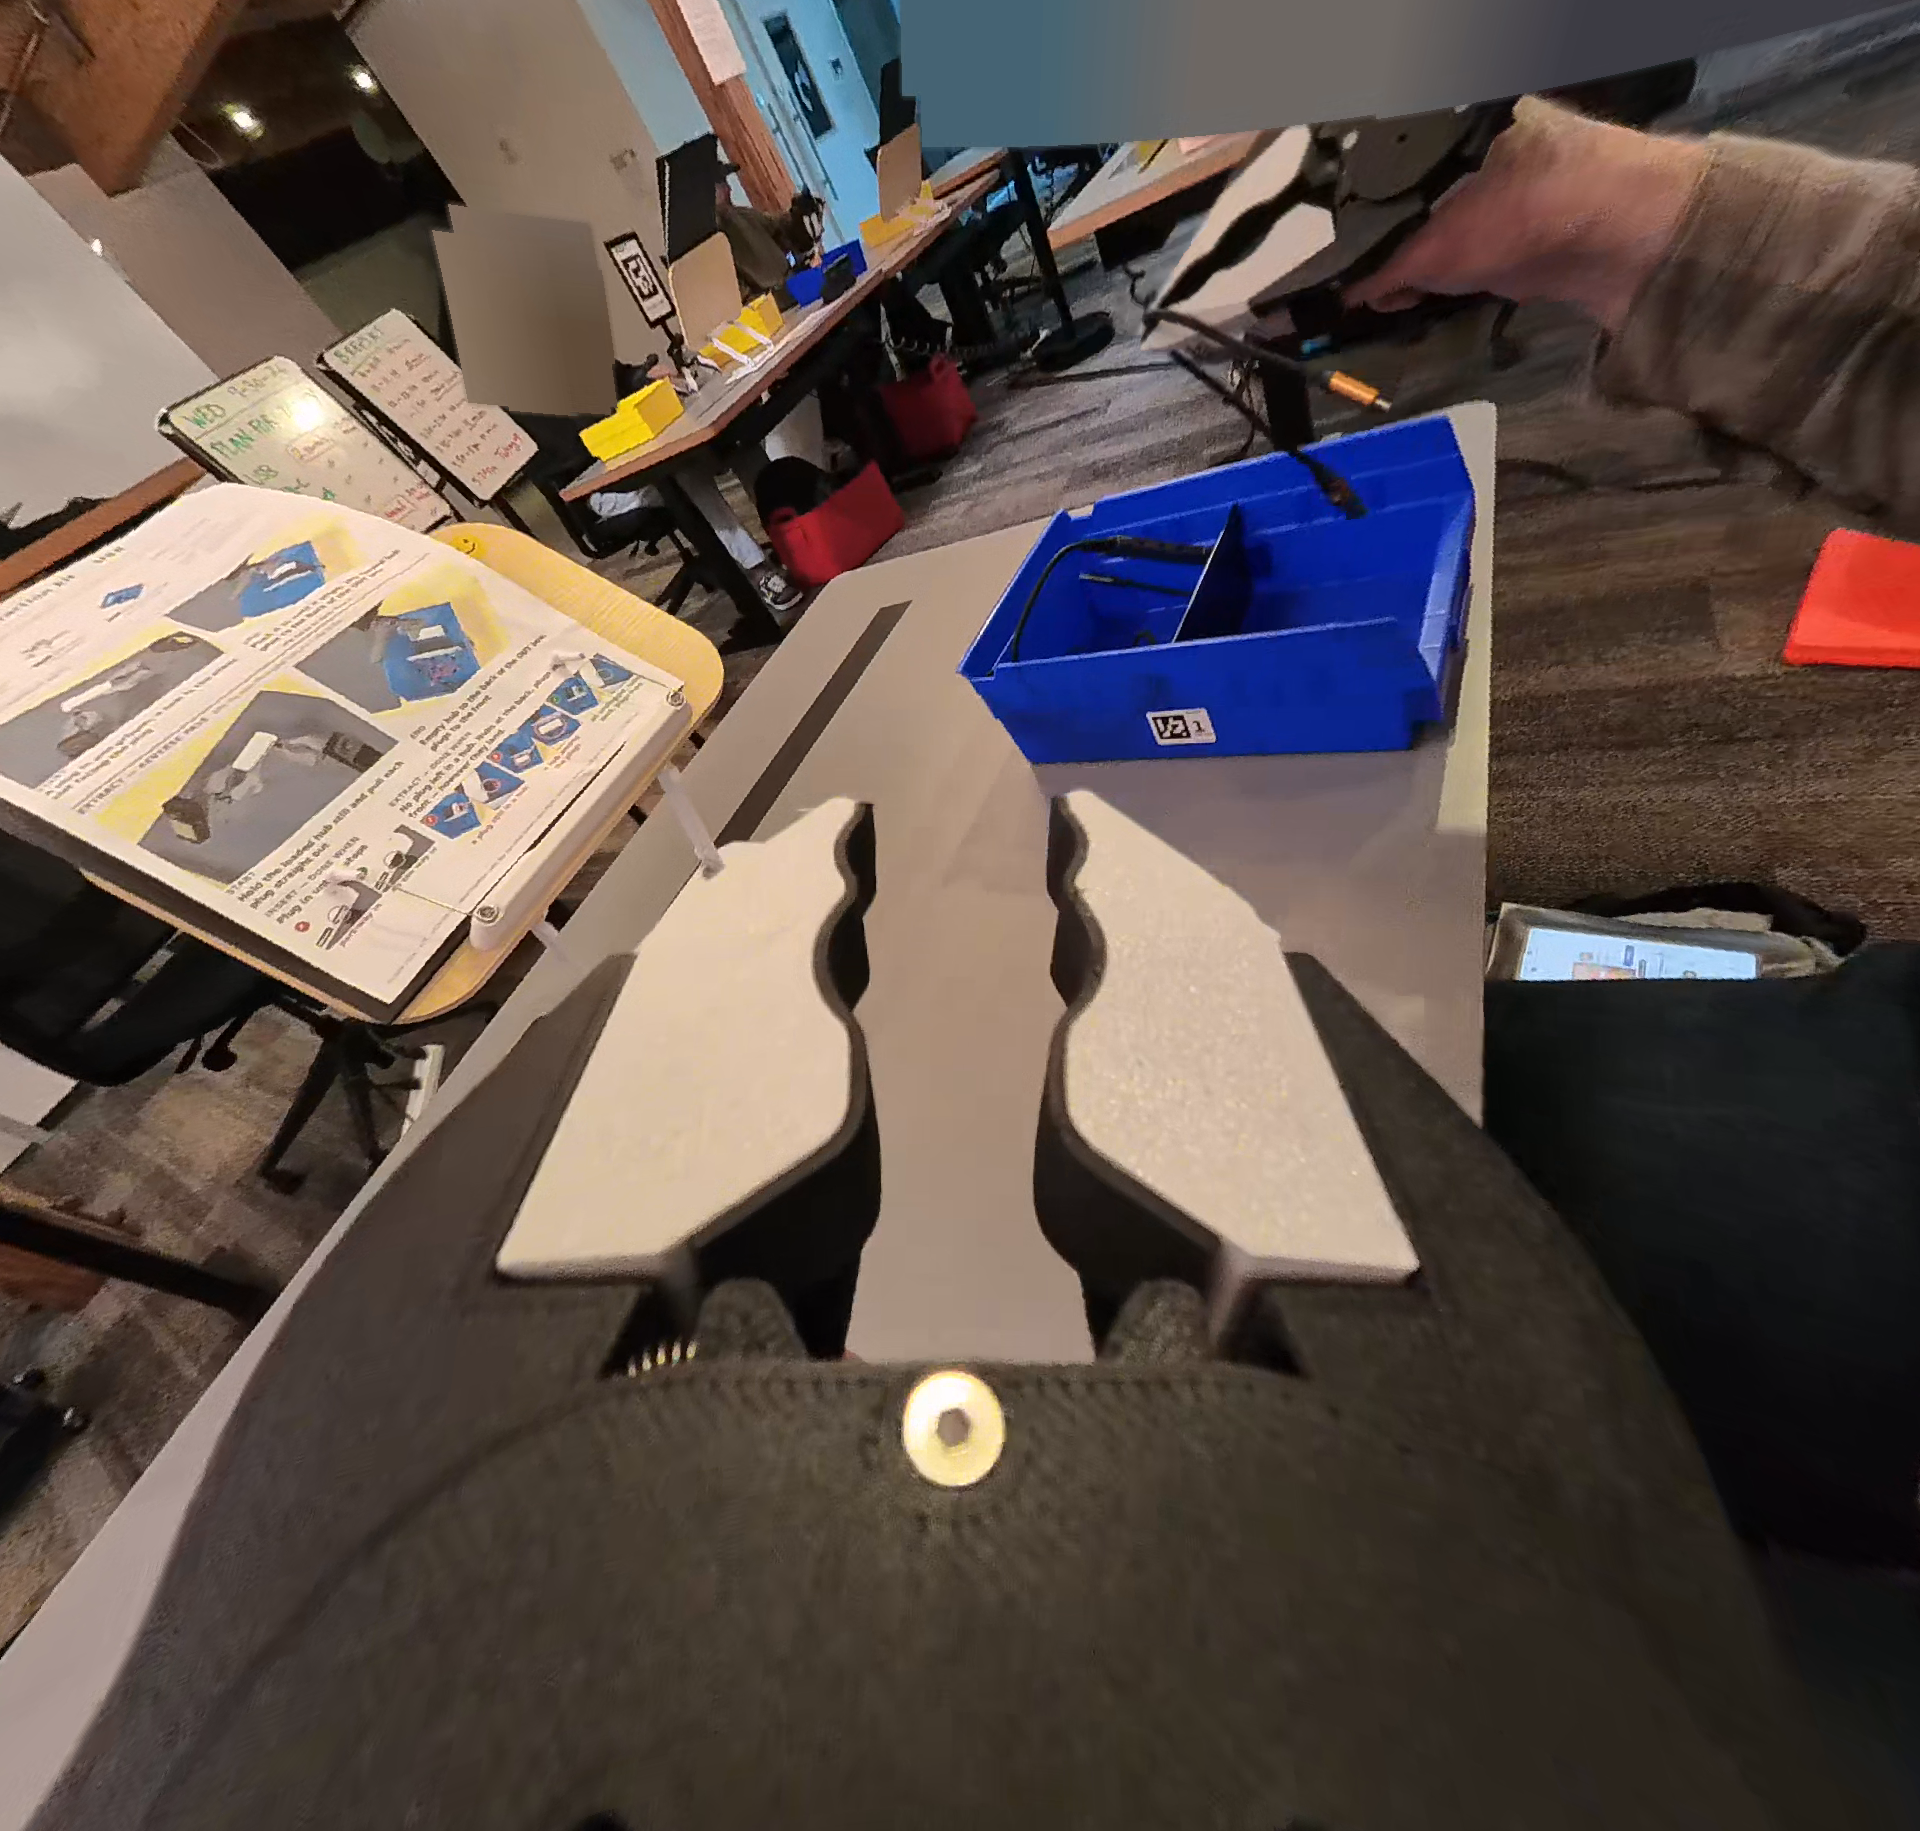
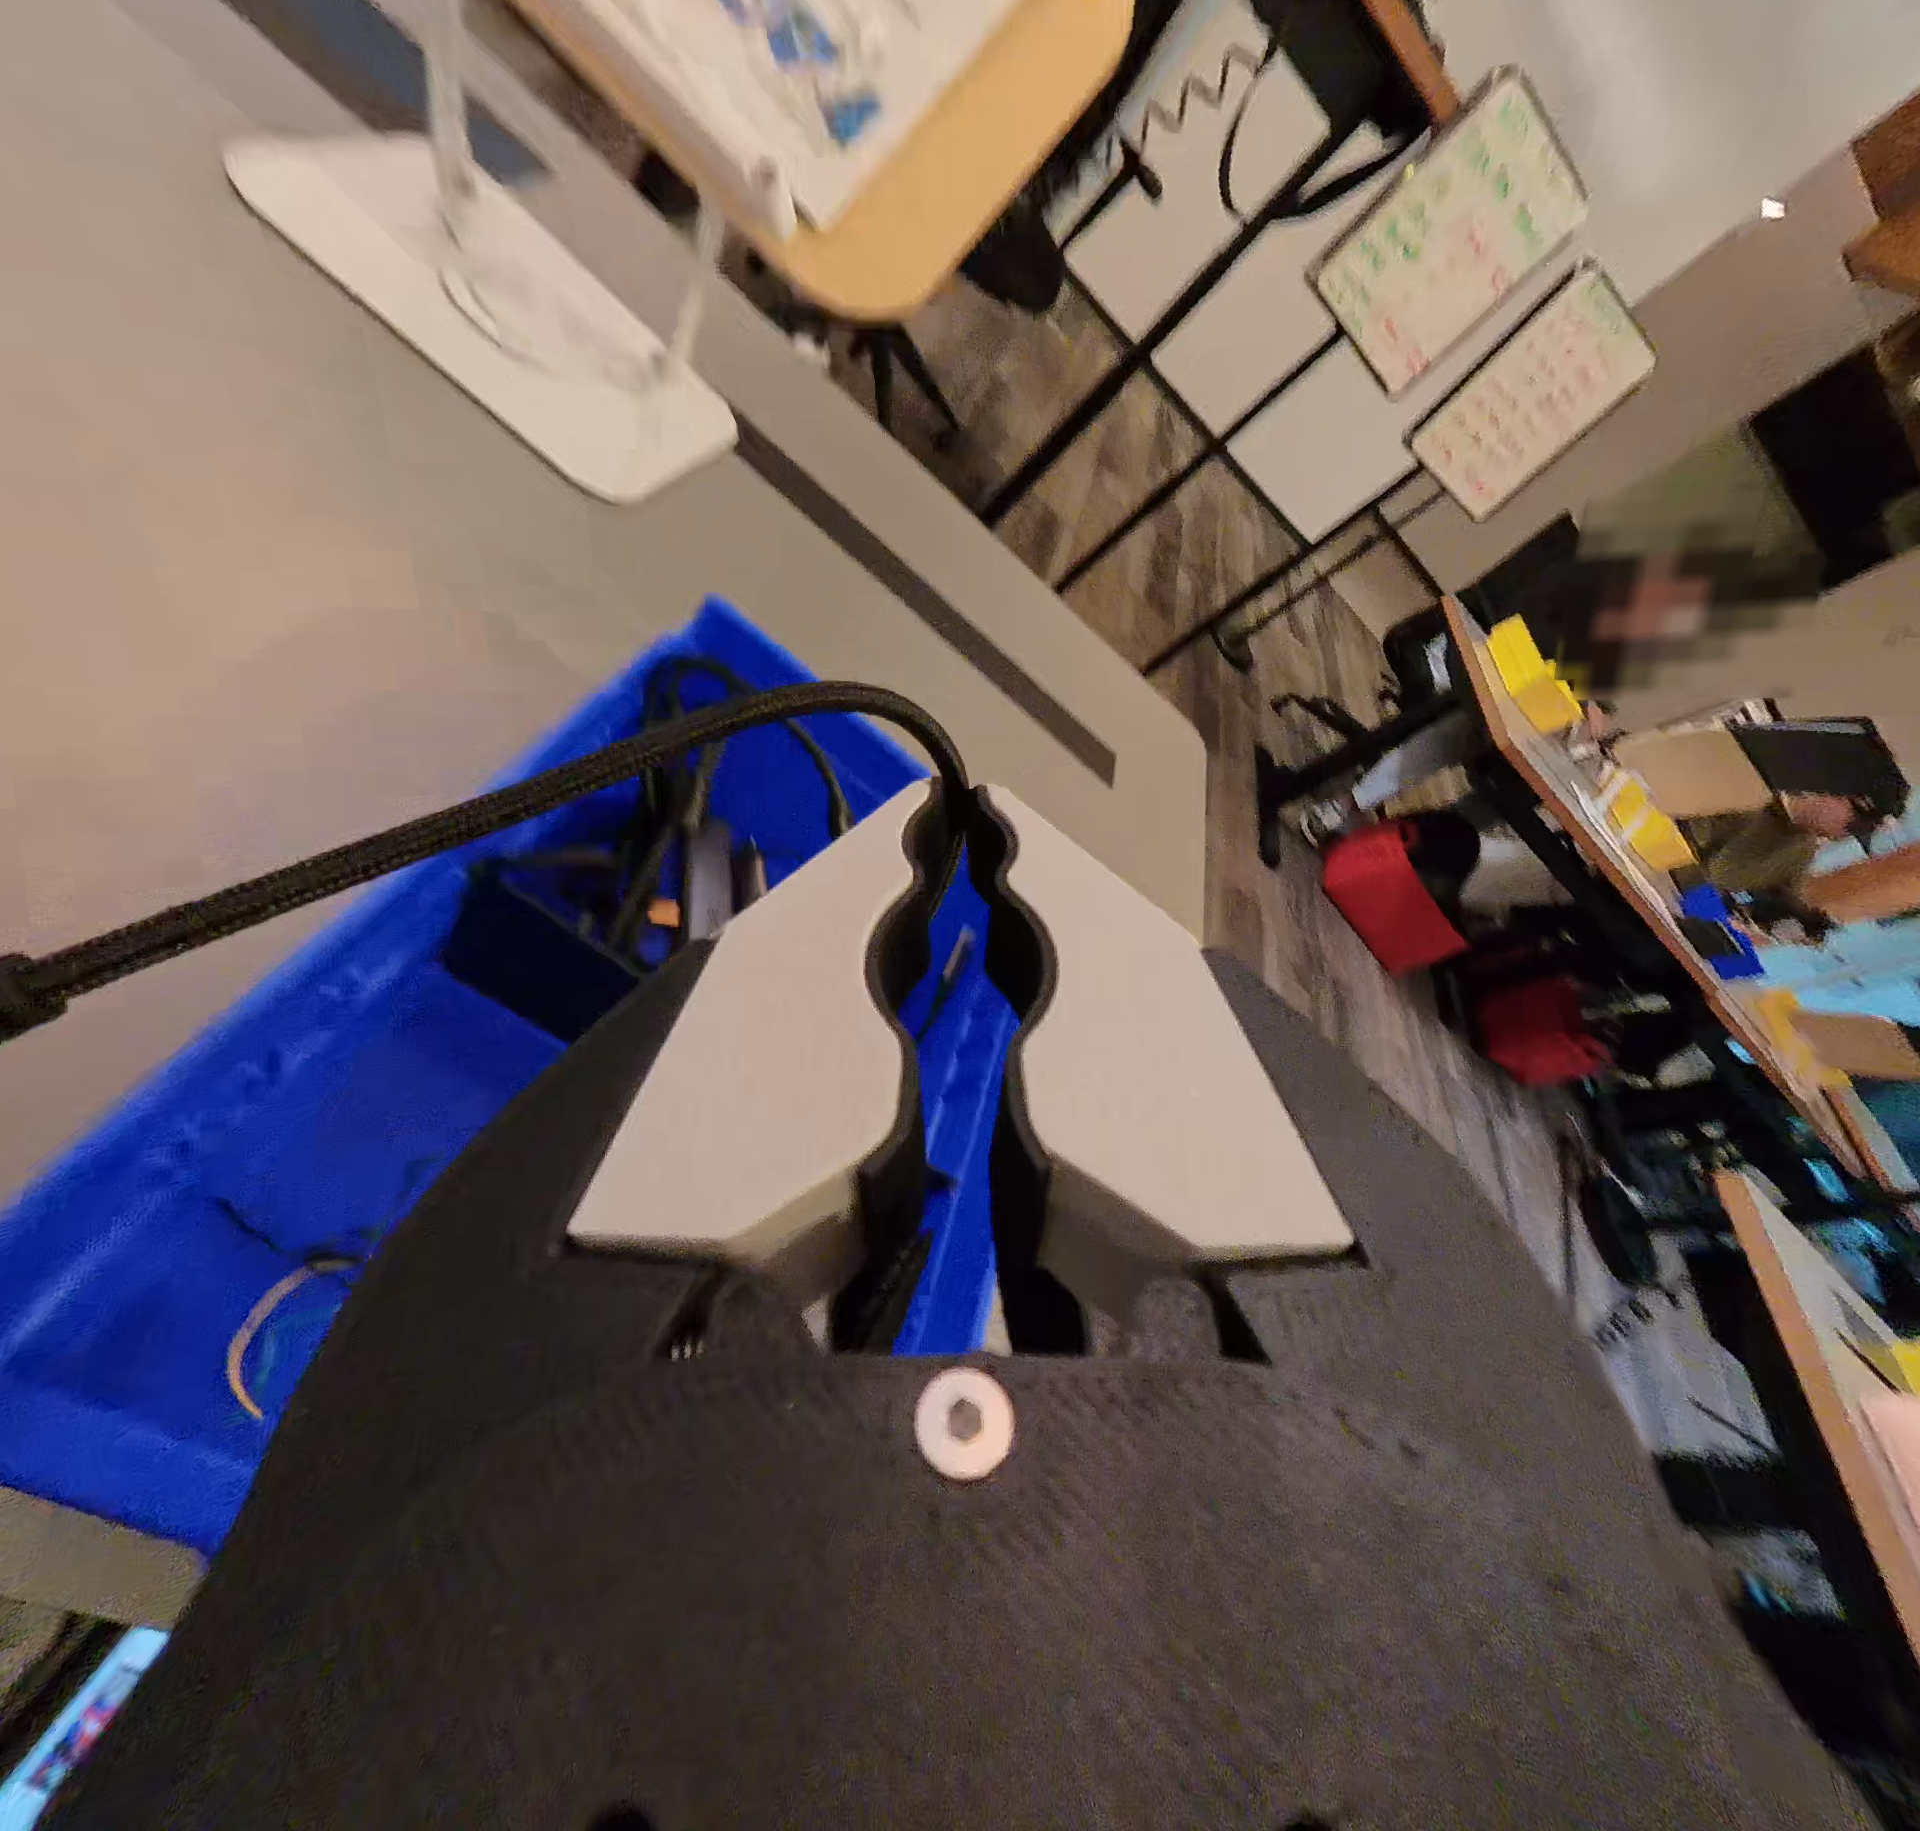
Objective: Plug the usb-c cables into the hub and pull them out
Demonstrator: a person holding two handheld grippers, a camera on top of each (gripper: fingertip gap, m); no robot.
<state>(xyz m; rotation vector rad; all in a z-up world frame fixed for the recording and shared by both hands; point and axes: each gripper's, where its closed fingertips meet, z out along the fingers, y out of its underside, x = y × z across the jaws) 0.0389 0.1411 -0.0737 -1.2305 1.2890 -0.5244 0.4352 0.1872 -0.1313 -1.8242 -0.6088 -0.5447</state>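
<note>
The grey table (image 1: 1226, 846) is the biggest thing; on it, at 1 o'clock from the left tool (image 1: 961, 836), sits a blue bin (image 1: 1226, 690) with a divider and dark cables inside; at 10 o'clock a stand (image 1: 582, 618) holds a picture sheet (image 1: 301, 701); the left tool hangs over the table, its fingers apart with nothing between them; the right tool (image 2: 956, 805) is up above the bin, its tips pinched on a black braided cable (image 2: 416, 836) that runs off to 9 o'clock; I cannot pick out the hub for sure.
</note>
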